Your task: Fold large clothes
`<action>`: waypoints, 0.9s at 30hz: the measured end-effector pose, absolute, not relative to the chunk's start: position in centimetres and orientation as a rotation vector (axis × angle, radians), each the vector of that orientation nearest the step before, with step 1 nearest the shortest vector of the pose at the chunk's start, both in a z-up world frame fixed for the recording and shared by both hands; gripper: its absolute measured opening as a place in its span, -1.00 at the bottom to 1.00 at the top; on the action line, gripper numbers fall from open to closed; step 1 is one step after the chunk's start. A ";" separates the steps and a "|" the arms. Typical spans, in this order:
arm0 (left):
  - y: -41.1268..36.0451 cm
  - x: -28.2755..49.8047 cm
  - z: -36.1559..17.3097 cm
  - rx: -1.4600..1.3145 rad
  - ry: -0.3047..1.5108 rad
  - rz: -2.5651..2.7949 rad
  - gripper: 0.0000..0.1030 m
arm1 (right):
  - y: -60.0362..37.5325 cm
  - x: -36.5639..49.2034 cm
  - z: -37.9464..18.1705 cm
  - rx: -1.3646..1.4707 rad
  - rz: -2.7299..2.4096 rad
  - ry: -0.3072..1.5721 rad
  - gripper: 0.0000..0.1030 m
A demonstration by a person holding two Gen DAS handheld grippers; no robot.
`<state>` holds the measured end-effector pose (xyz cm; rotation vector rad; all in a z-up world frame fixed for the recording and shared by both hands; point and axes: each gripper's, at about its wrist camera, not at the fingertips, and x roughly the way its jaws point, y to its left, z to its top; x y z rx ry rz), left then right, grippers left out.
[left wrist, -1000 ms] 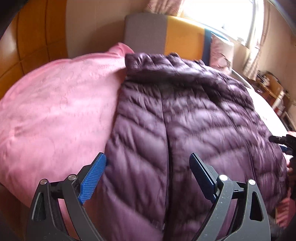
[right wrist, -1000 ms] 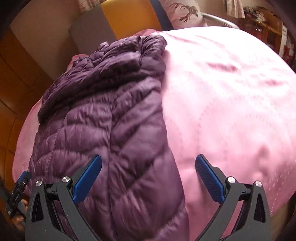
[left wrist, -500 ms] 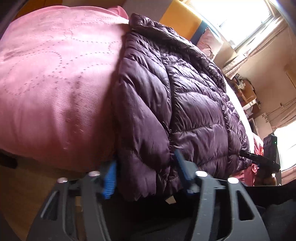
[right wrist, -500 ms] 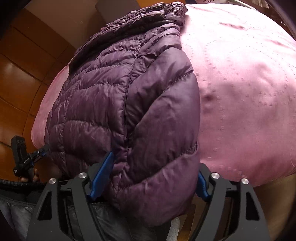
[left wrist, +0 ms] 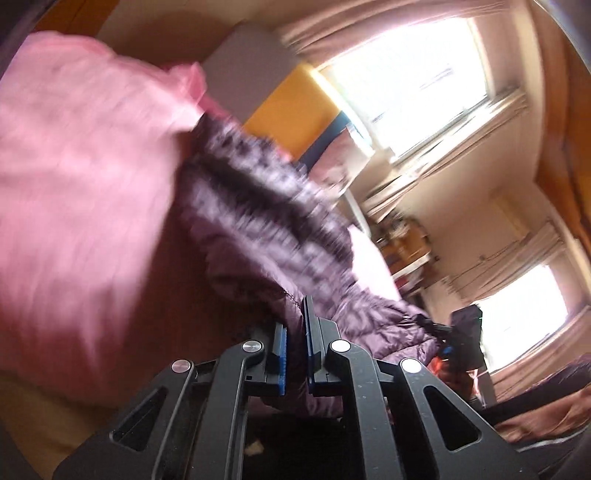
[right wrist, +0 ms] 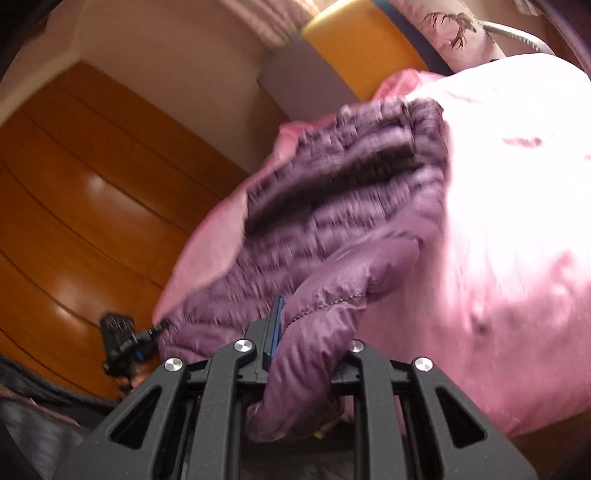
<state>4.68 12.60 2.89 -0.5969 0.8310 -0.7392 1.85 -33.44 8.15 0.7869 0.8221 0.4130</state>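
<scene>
While both views are smeared by motion blur, the main facts can be read. On the left side, the left gripper [left wrist: 295, 347] has its blue-padded jaws drawn almost together on a fold of the purple puffer jacket [left wrist: 266, 229] at its near hem; only a thin band of fabric shows between the pads. From that pinch the jacket runs up and away across the pink quilt [left wrist: 81, 177], its far end lying near the grey and yellow headboard [left wrist: 280, 99]. A bright window [left wrist: 413, 74] stands beyond, with cluttered shelves [left wrist: 406, 247] to its lower right, too blurred to detail.

On the right side, the right gripper [right wrist: 310, 343] is clamped on the other near corner of the purple puffer jacket [right wrist: 343, 206]. One blue pad [right wrist: 275, 325] is visible against the fabric; the opposite pad is buried under the bunched hem, which bulges out between and below the jaws. The pink quilt [right wrist: 509, 206] lies beneath and to the right of the garment. A wooden panelled wall [right wrist: 81, 206] fills the left of this view, and the left gripper [right wrist: 122, 339] shows small at the jacket's far corner. A deer-print pillow [right wrist: 454, 33] rests against the headboard.
</scene>
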 end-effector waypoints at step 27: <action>10.9 26.3 0.0 -0.687 0.877 -0.445 0.64 | -39.5 17.7 6.4 0.922 0.240 0.710 0.96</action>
